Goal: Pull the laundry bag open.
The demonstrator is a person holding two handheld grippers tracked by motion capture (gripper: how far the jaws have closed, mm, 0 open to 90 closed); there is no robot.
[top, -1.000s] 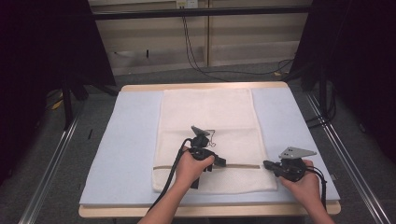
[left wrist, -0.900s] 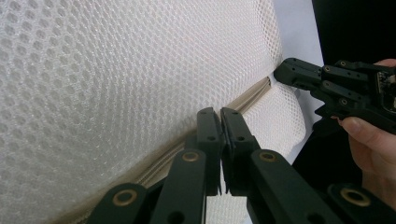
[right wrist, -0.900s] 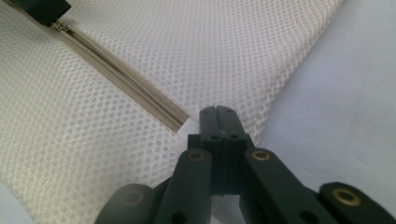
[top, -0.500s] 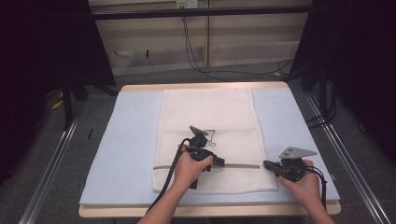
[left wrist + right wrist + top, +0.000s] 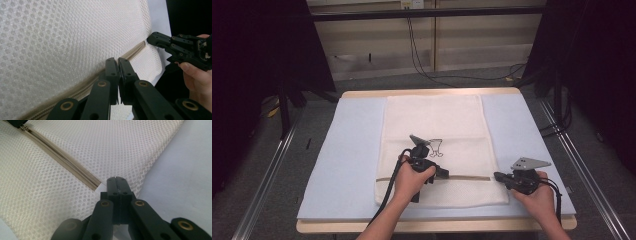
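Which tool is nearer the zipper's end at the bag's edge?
Right. The right tool sits shut at the zipper end on the mesh bag edge; the left tool is shut partway along it.

Left forearm (image 5: 379, 220): rising from the bottom edge, angled up and to the right.
Left hand (image 5: 411, 179): wrapped around the gripper body from behind.
Left gripper (image 5: 118, 60): jaws pressed together, tips pointing toward the other gripper.
Right hand (image 5: 539, 196): low at the right, fingers curled over the gripper body.
Right gripper (image 5: 117, 178): jaws closed flat against each other, tips aimed leftward, held low.
Spacing: grippers apart, tips facing each other.
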